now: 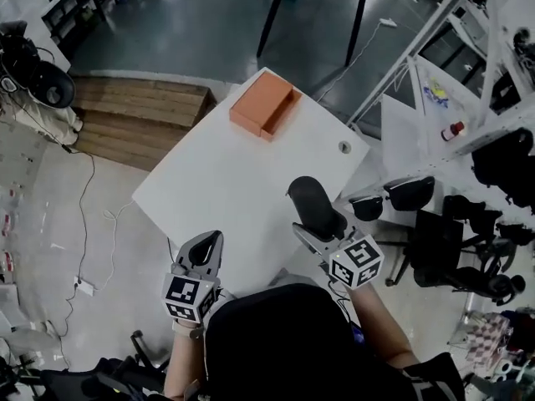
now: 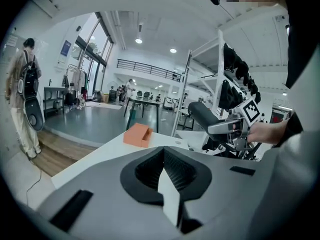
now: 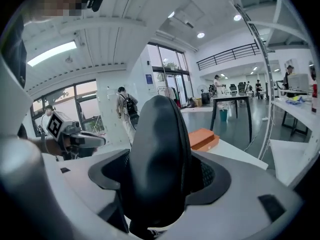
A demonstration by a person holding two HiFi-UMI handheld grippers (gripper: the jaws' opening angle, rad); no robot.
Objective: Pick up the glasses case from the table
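Lift stage, by the look: glasses case (image 1: 308, 195) clamped between wide-set jaws of right gripper (image 1: 320, 220), seemingly raised clear of white table (image 1: 226, 182). Empty left gripper (image 1: 204, 251), jaws together, near table's front edge. Next: steady grip, no tilt. Orange box (image 1: 263, 104) at far corner; grey floor (image 1: 184, 23), wooden step (image 1: 138, 111), racks (image 1: 443, 53) around.

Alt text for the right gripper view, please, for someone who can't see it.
The right gripper holds a black glasses case upright between its jaws, filling the centre. Behind it an orange box sits on a white table; the left gripper shows at the left.
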